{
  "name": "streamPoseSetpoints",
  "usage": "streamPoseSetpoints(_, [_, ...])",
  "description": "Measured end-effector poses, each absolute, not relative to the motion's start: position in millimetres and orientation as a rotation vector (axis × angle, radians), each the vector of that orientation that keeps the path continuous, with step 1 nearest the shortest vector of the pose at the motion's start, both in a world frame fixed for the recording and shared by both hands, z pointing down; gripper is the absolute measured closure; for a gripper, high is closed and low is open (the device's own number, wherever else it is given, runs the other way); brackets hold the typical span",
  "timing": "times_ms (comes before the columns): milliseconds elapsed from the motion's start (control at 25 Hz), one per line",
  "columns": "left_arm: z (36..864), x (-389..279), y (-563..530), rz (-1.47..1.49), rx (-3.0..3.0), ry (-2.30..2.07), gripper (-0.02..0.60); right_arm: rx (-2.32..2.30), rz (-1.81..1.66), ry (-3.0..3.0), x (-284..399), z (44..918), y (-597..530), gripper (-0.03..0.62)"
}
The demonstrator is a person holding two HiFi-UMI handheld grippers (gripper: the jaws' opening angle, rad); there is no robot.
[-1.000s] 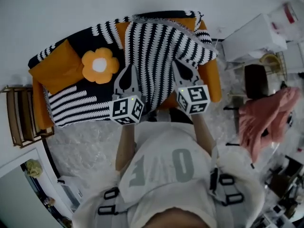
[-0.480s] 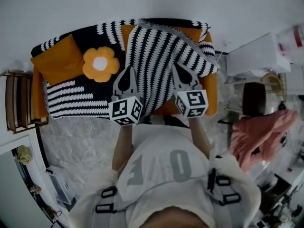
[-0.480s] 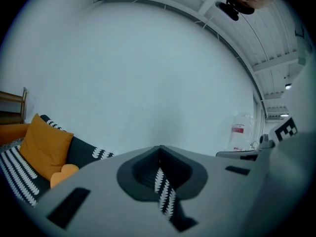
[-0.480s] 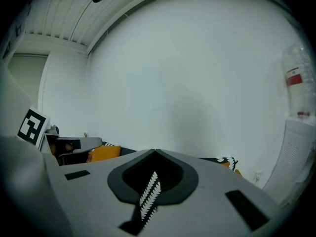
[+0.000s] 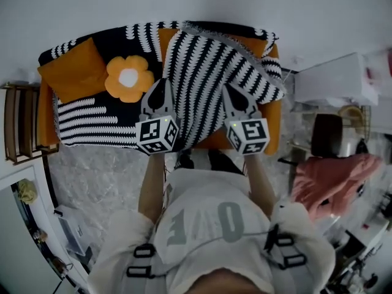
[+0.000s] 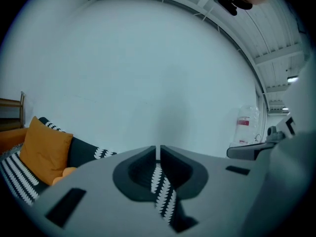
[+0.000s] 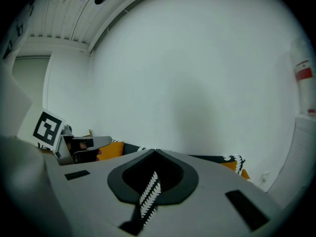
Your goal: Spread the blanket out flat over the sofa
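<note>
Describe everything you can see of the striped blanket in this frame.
The blanket is black with white zigzag stripes, knit-looking, with a pale fringed edge. It drapes the orange sofa: left part flat under an orange cushion and flower pillow, right part doubled over and rumpled. The left claw and right claw are each shut on a fold.

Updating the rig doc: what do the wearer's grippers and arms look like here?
The left gripper and right gripper are grey, tapering jaw bodies with a dark recess, each carrying a white cube with black square markers. No cables show. Pale short-sleeved T-shirt, forearms bare, dark harness straps.
</note>
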State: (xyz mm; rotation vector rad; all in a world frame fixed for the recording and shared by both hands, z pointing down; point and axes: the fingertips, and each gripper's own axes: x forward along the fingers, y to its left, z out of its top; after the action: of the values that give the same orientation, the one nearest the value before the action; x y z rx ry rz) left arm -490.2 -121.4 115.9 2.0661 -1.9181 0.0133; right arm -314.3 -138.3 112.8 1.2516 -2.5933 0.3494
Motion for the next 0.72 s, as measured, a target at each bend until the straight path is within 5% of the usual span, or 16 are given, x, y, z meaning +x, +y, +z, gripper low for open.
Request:
streamPoseSetpoints(400, [227,-537,-212,0.16,2.05,-1.788,0.39,1.063,0.273,-2.637,-355,146,-179,0.588])
streamPoseSetpoints(720, [338,-556,-268,0.281,2.056,-1.533,0.357,0.917,0.267,-2.591,-365,208,-196,0.588])
